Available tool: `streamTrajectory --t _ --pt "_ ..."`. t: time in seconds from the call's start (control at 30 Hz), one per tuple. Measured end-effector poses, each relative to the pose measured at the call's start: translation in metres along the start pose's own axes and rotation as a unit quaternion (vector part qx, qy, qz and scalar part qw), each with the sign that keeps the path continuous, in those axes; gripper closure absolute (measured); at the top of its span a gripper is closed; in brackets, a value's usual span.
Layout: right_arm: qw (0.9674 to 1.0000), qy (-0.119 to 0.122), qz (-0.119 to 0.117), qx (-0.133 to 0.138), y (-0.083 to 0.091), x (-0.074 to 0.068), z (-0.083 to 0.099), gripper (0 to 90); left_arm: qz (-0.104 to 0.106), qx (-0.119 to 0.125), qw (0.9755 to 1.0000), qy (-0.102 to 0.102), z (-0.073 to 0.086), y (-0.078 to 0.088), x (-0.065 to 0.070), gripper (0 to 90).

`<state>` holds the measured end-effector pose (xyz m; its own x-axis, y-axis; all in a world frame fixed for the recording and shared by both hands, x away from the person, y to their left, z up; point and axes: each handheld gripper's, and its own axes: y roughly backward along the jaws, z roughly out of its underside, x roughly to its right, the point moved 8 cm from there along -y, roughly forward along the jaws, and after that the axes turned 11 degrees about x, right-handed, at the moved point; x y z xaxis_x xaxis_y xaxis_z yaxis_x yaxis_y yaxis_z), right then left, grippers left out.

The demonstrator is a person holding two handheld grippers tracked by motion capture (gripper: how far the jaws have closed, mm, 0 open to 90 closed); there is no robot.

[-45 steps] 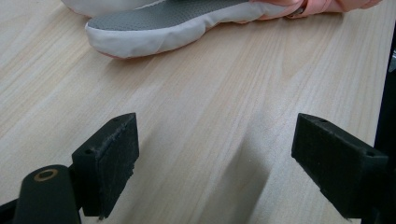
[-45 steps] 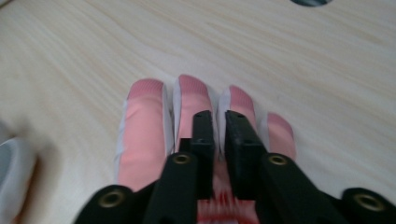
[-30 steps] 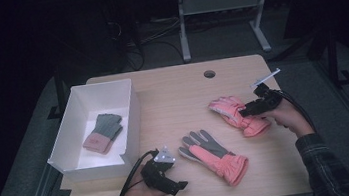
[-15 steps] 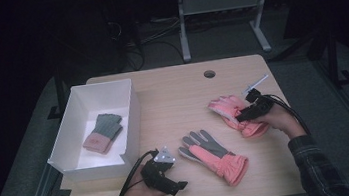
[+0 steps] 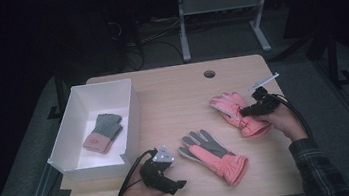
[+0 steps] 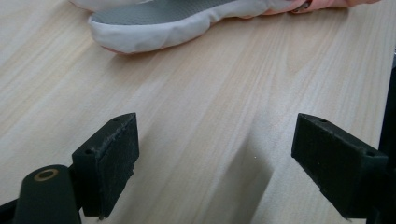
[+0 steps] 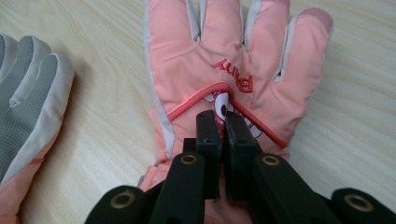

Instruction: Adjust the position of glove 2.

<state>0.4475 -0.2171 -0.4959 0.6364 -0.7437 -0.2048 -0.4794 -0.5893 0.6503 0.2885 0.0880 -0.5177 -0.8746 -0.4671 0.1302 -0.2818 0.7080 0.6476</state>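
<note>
From the high view, the right hand-held gripper (image 5: pixel 246 113) sits on a pink glove (image 5: pixel 237 113) near the worktop's (image 5: pixel 171 91) right edge; bare wood separates it from the second glove (image 5: pixel 214 156) and white box (image 5: pixel 129 113). In the left gripper view, the left hand-held gripper (image 6: pixel 215 172) is released over bare wood. The right gripper view shows the jaws, just closing, pinching the pink glove's back.

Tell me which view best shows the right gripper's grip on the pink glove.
Right gripper view: the right gripper has just closed its jaws, pinching the back of the pink glove. The high view shows it small over that glove. The left gripper view shows the other, grey-palmed glove.
</note>
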Motion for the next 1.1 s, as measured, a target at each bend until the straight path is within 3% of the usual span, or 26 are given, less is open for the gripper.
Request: streamTrajectory --t 0.27,0.57,0.7,0.9,1.1 --pt "0.9993 -0.014 -0.003 0.034 0.030 -0.007 -0.010 86.3 -0.010 0.009 0.9997 -0.019 -0.004 0.003 0.000 14.6" --pt "0.9988 -0.019 -0.016 0.041 0.054 -0.037 -0.013 86.3 -0.015 0.026 0.9992 -0.027 -0.008 0.009 0.001 14.6" --pt "0.9983 -0.023 -0.028 0.046 0.060 -0.052 -0.013 86.4 -0.015 0.027 0.9991 -0.028 -0.008 0.009 0.001 14.6" --pt "0.9980 -0.002 -0.046 0.044 0.061 -0.077 -0.015 86.4 -0.018 0.028 0.9990 -0.030 -0.008 0.011 -0.002 14.6" --pt "0.9956 0.010 -0.083 0.042 0.059 -0.102 -0.013 86.3 -0.019 0.029 0.9990 -0.029 -0.008 0.010 -0.002 14.6"
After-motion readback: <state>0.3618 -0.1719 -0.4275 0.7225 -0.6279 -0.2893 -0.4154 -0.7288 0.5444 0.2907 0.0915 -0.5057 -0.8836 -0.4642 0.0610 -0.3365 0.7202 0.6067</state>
